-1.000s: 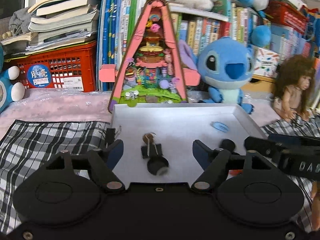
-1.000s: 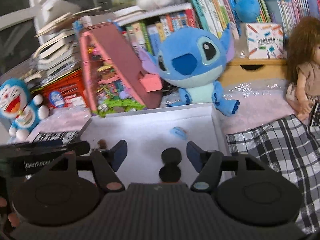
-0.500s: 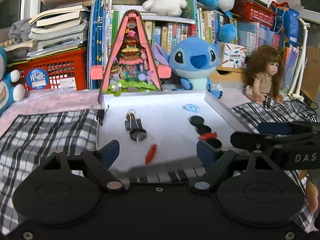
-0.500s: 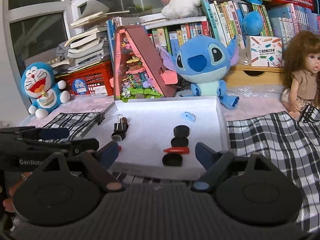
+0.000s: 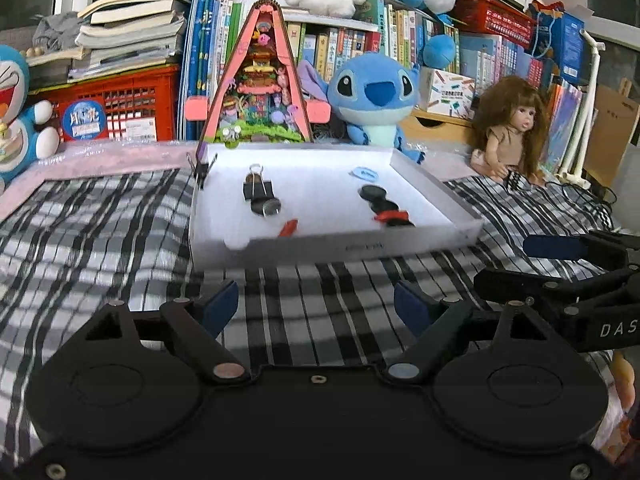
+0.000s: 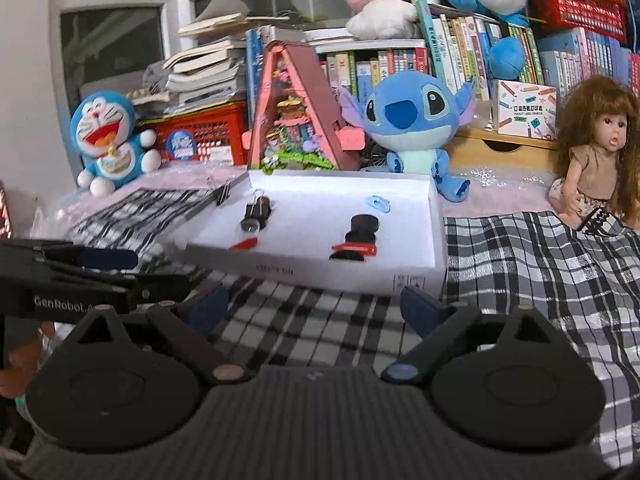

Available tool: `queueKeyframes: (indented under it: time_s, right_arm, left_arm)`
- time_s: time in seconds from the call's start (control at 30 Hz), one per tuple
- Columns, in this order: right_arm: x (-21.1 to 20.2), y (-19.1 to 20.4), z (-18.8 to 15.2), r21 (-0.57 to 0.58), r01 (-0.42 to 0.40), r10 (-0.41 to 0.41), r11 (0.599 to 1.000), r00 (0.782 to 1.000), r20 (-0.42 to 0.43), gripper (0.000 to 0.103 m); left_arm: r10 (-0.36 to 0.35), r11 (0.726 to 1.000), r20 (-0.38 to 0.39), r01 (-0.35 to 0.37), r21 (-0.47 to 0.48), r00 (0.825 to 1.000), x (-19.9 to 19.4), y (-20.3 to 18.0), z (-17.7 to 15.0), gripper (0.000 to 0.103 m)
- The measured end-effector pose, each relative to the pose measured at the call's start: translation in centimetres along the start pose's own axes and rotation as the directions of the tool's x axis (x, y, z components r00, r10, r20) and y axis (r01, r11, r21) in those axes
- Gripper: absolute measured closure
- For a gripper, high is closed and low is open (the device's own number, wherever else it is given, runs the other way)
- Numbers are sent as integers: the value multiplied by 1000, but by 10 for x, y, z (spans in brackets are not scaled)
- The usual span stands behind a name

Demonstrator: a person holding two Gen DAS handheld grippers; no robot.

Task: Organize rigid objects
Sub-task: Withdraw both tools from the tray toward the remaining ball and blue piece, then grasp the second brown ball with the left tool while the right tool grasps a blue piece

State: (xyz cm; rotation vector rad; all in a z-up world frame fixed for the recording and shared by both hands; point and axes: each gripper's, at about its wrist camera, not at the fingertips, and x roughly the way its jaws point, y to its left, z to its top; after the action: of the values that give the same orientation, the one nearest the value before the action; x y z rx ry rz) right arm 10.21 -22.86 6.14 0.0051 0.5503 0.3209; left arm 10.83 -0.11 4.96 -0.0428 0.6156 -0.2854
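Observation:
A white shallow box (image 5: pixel 340 246) (image 6: pixel 320 272) lies on the checked cloth (image 5: pixel 100 232). Inside it are a black binder clip (image 5: pixel 258 190) (image 6: pixel 258 210), a small red piece (image 5: pixel 289 227) (image 6: pixel 244 244), a row of black discs (image 5: pixel 374 192) (image 6: pixel 364 222) with a red clip (image 5: pixel 390 215) (image 6: pixel 354 247) across them, and a pale blue clip (image 5: pixel 364 174) (image 6: pixel 377 202). My left gripper (image 5: pixel 316 308) (image 6: pixel 92 264) hovers open over the cloth in front of the box, holding nothing. My right gripper (image 6: pixel 314 306) (image 5: pixel 560 264) is beside it, jaws opening, nothing between them.
Another binder clip (image 5: pixel 200 168) grips the box's far left corner. Behind the box stand a pink triangular toy house (image 5: pixel 260 92), a blue plush (image 5: pixel 376 96), a doll (image 5: pixel 508 132) at the right, a red crate (image 5: pixel 116 108) and shelves of books.
Both grippers have drawn back from over the box to above the cloth in front of it. The jaws of both stand wider, and the whole box now shows.

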Motion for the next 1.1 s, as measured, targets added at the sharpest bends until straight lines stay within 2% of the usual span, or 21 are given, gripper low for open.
queueKeyframes:
  time_s: [0.17,0.43,1.1]
  right_arm:
    - [-11,5,-16,-27,-7,7,1000,1000,-13,6]
    - [-23,12,-35,-44,-17,16,999,1000,-26,6]
    - [-32,15,-53,-6,-40,40,999,998,-54,6]
  left_arm:
    - [-24,1000,-27,24,-18,999,-10,-3,-21,19]
    - [-20,1000,-31,20,23,999,-27,-11,-46,19]
    - [-75,993,-28,77,90,997,-56,-18,-83,21]
